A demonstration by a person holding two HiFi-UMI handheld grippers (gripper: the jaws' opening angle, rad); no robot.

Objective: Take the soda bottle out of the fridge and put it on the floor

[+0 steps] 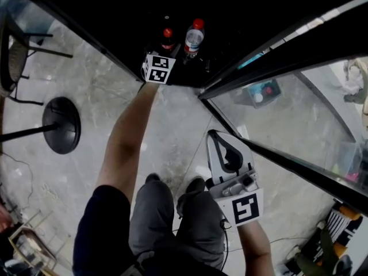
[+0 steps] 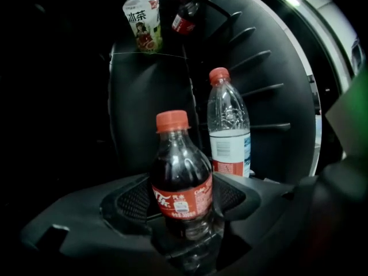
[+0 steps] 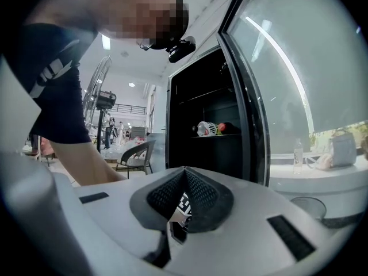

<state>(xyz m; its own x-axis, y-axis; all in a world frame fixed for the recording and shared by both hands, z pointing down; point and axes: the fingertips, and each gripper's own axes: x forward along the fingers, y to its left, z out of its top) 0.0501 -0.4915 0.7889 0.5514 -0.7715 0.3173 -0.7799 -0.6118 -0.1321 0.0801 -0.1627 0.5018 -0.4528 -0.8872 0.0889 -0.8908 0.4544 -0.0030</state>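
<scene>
- Soda bottle (image 2: pixel 183 177): clear ribbed plastic holding dark drink, with a red screw cap and a red label in white Chinese script. It stands upright inside the fridge (image 2: pixel 253 96), low down.
- Left gripper (image 2: pixel 183 209): its black jaws, with mesh-textured pads, are closed on the soda bottle at label height, one pad on each side.
- Water bottle (image 2: pixel 229 125): clear plastic, red cap, white-and-red label with print too small to read. It stands upright just behind the soda bottle.
- That makes two upright bottles at this level. On the wire shelf above are two more things: a white tea pack (image 2: pixel 142 22) with dark Chinese characters, and a second dark bottle (image 2: pixel 187 16) with a red label, tilted.
- The fridge has a black interior, ribbed side rails and a glass door (image 1: pixel 299 114) in a black frame.
- Right gripper (image 3: pixel 184 183): a pale grey body whose dark meshed jaws are pressed together on nothing, held outside the fridge over the pale marbled floor (image 1: pixel 172 125).
</scene>
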